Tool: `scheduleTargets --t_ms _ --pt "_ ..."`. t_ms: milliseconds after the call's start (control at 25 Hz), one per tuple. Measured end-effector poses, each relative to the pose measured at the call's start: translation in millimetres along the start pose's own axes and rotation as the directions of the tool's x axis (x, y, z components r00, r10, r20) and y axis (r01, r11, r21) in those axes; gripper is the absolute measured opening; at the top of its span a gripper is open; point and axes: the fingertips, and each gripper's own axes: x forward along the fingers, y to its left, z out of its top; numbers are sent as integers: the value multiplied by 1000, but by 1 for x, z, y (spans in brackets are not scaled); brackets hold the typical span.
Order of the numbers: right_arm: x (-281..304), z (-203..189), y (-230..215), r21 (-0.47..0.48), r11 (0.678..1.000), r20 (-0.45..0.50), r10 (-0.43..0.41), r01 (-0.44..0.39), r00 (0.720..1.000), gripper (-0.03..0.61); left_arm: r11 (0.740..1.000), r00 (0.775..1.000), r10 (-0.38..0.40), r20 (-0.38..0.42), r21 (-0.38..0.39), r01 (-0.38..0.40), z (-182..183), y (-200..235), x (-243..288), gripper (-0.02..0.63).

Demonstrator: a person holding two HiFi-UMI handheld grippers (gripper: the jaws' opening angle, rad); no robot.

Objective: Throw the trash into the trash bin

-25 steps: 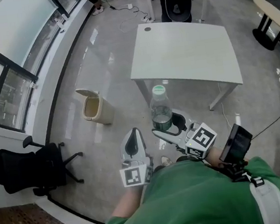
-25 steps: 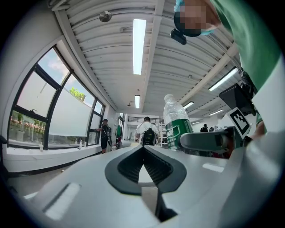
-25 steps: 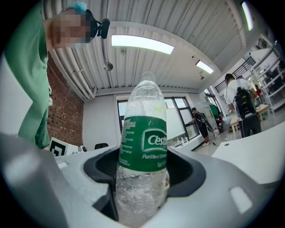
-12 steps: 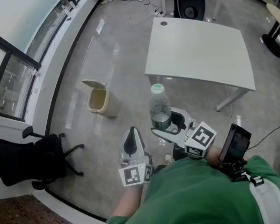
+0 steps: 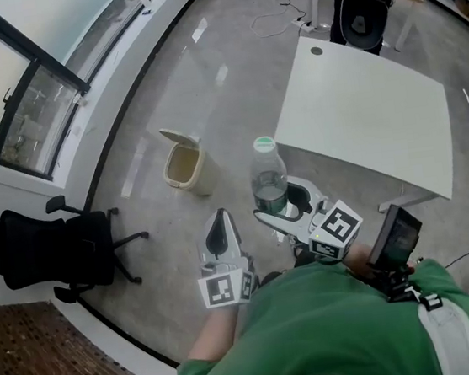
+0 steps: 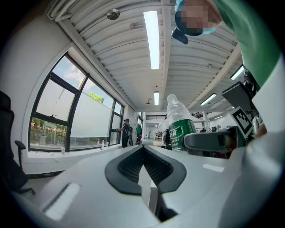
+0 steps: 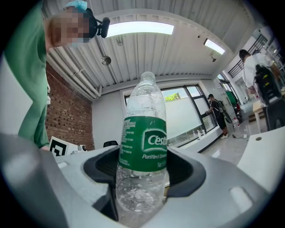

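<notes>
A clear plastic bottle [image 5: 268, 180] with a green label and cap stands upright in my right gripper [image 5: 284, 208], whose jaws are shut on its lower body. In the right gripper view the bottle [image 7: 142, 156] fills the gap between the jaws. My left gripper [image 5: 220, 236] is held just left of it, shut and holding nothing; its view shows the bottle [image 6: 179, 126] to the right. A small beige trash bin [image 5: 185, 164] with its lid up stands on the grey floor, ahead and to the left of both grippers.
A white table [image 5: 361, 116] stands ahead on the right. A black office chair [image 5: 55, 249] sits at the left near the window wall. Another black chair [image 5: 362, 5] is beyond the table. Cables lie on the floor at the far end.
The view has swung: the bin and table have shifted right and closer in the head view. Both grippers keep their place before me, the bottle still held.
</notes>
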Motion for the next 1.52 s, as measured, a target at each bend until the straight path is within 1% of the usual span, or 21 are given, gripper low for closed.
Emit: scheduleTargets --t_ms 200,360,480,600,720,880,1120,1280,1520 --pt "34 4 -36 9 996 -7 92 -92 996 314 995 996 93 4 22 -93 -3 18 36 8" --pt "56 3 -60 22 987 -21 162 -162 986 314 985 985 169 10 32 -170 -6 29 57 8" --pt "72 1 -71 35 979 -36 204 -202 978 314 974 975 223 5 33 -223 -10 39 65 8" --pt "91 -2 -76 50 972 -53 230 -228 972 314 966 966 257 -9 36 -256 -13 53 68 8" --pt "117 -7 -77 59 967 -70 253 -250 965 314 958 958 286 -22 34 -285 -14 77 71 8" --pt "158 -11 -69 74 963 -103 266 -260 958 314 954 953 300 -32 22 -299 -17 116 75 8" --pt "213 -18 -66 39 959 -112 283 -281 952 314 954 953 300 -36 12 -300 -17 171 90 8" --pt "250 -22 -58 38 965 -114 262 -259 958 314 955 955 296 -24 6 -296 -16 212 93 8" --pt "298 -23 -44 12 965 -111 262 -262 959 314 954 954 301 8 -4 -301 -12 262 94 8"
